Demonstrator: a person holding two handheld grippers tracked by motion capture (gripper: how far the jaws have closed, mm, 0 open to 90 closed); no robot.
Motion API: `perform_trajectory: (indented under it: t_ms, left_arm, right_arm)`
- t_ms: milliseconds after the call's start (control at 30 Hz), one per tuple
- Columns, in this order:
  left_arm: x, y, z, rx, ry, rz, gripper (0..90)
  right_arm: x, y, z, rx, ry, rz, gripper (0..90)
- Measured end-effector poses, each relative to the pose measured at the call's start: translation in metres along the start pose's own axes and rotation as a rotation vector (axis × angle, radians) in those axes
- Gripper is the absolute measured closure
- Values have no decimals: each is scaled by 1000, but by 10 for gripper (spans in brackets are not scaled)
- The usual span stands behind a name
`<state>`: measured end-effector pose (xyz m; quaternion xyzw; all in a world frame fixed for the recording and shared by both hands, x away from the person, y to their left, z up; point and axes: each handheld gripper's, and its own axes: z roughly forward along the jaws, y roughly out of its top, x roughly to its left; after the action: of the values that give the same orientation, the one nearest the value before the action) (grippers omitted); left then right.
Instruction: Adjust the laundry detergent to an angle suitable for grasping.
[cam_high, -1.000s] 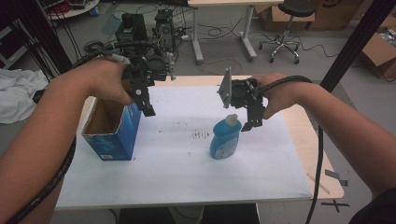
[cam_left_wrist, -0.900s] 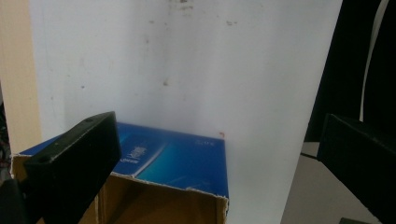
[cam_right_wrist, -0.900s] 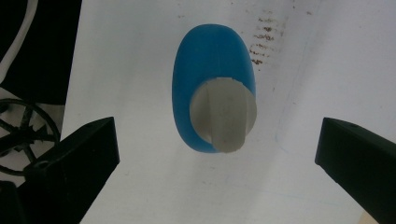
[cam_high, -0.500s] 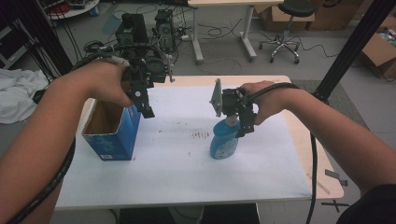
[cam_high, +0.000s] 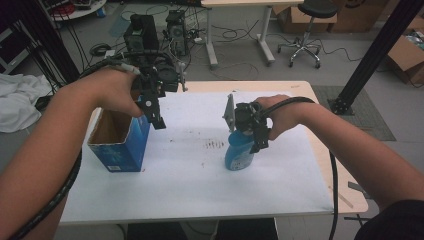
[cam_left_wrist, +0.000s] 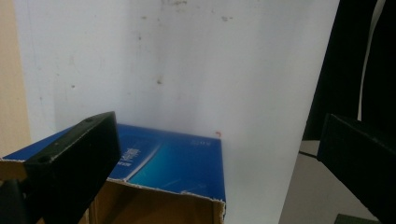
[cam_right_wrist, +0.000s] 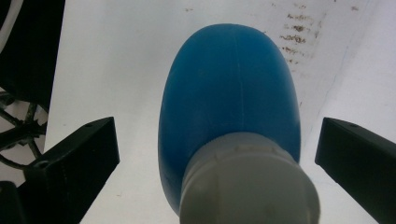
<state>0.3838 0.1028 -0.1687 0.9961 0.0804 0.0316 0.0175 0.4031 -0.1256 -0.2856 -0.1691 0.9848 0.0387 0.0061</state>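
Your right claw (cam_right_wrist: 217, 172) hangs directly over the blue bottle (cam_high: 239, 152), jaws spread wide on either side of its white cap (cam_right_wrist: 250, 179), gripping nothing. The bottle stands upright on the counter (cam_high: 200, 190), well right of the open box (cam_high: 117, 140). This looks like the reach for a grasp: lower, then close on the neck. Your left claw (cam_left_wrist: 217, 172) is open above the box's rim.

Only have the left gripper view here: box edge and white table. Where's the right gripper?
Observer: In the high view the right gripper is at the top of a blue bottle, upright at mid-table.
Operator: Clamped on it?
Observer: No. In the right gripper view both jaws stand open, well clear on either side of the white cap.
Operator: And my gripper relative to the box?
Observer: The left gripper hangs at the far right corner of the open box, jaws open, holding nothing.
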Motion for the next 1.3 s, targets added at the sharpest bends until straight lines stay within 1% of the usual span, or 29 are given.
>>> perform_trajectory:
  t_ms: [233,367,467,600,800,967,1300]
  left_arm:
    - [1,1,2,-2,-1,4,1]
    - [2,3,3,-2,3,11,1]
    - [2,3,4,0,3,13,1]
    - [2,3,4,-2,4,12,1]
    - [3,2,5,-4,6,9,3]
    - [3,2,6,-5,7,8,3]
    - [4,2,8,-4,5,8,3]
  right_arm:
    - [0,-1,7,0,-1,-3,0]
    - [0,-1,7,1,-6,-5,0]
    - [0,-1,7,-1,-21,-12,2]
    - [1,0,7,-8,-26,-18,15]
    - [1,-1,9,-6,-24,-21,51]
    - [1,-1,10,3,-23,-27,103]
    - [1,-2,9,-1,-30,-21,134]
